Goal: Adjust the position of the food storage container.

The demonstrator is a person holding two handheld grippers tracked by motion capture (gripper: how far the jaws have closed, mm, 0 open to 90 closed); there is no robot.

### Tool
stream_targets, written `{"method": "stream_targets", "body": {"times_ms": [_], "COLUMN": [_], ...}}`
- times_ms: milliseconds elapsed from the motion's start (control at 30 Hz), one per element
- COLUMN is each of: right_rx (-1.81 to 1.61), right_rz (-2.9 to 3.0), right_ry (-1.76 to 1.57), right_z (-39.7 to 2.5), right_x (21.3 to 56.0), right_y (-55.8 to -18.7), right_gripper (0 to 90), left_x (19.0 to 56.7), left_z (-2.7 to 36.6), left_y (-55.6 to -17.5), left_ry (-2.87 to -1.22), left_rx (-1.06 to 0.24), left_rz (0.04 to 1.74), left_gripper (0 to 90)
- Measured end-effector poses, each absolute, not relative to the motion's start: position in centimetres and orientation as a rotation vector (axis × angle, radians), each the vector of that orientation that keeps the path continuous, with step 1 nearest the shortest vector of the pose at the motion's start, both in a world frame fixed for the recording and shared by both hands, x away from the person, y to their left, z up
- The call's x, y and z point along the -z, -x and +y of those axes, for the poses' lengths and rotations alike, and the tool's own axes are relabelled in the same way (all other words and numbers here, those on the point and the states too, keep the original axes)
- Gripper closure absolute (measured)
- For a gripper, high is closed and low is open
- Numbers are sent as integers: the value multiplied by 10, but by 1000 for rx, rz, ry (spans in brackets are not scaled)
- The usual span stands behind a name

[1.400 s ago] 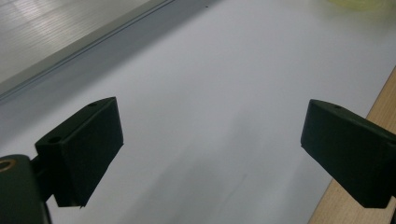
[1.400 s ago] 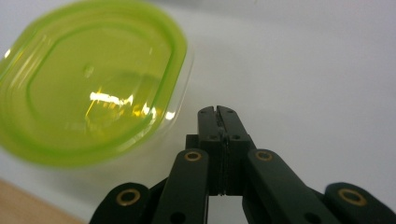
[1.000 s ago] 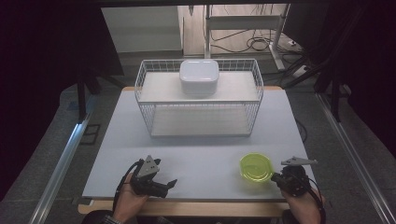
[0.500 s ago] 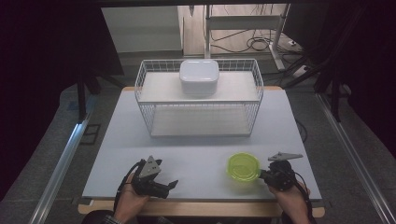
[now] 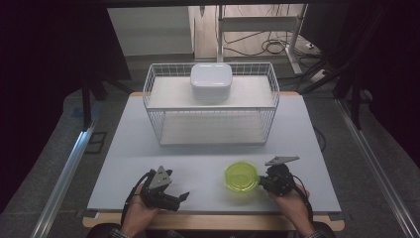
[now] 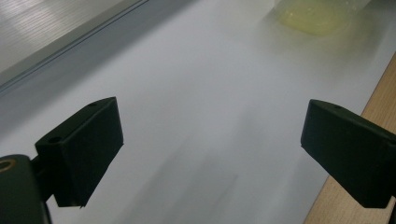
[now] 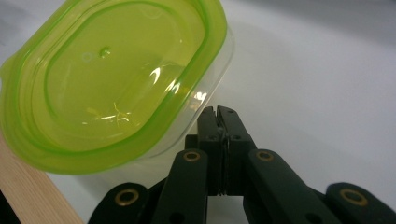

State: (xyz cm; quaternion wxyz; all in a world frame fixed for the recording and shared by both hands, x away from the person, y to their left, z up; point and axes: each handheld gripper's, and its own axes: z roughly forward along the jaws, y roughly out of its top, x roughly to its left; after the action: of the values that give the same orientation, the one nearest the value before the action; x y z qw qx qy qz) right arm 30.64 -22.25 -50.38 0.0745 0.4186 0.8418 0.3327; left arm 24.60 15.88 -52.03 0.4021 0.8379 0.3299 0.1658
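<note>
Desk edge: we see the green-lidded container (image 5: 241, 176) resting near the front of the desk (image 5: 208, 158), so a nudge could tip it off.
Right tongs (image 7: 218, 113): pressed together, tips against the container's clear wall.
Left tongs (image 6: 210, 154): wide apart, gripping nothing.
Wire basket (image 5: 212, 106): farther back, holding a white box (image 5: 211, 81).

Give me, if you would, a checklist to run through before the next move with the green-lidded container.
1. Lid seated on the green-lidded container: ok.
2. Right tongs shut, tips at the container's wall: ok.
3. Right tongs actually gripping it: cannot tell.
4. Left tongs open, holding nothing: ok.
5. Container fully on the table: ok, though near the front edge.
6. White box on the wire basket top shelf: ok.
</note>
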Motion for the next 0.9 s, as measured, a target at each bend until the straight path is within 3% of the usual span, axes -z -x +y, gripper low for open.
{"method": "stream_targets", "body": {"times_ms": [233, 567, 900], "right_rx": [-988, -1006, -1004], "right_rz": [2558, 2540, 2624], "right_ry": [-1192, -1263, -1196], "right_z": [-202, -225, -198], "right_x": [506, 500, 505], "right_y": [-316, -291, -291], "right_gripper": [887, 876, 875], "left_x": [520, 521, 521], "left_z": [158, 158, 156], "left_y": [-246, -246, -245], "left_ry": [-2123, -2123, -2130], "left_rx": [-416, -415, -416], "left_rz": [826, 830, 824], "left_gripper": [53, 54, 53]}}
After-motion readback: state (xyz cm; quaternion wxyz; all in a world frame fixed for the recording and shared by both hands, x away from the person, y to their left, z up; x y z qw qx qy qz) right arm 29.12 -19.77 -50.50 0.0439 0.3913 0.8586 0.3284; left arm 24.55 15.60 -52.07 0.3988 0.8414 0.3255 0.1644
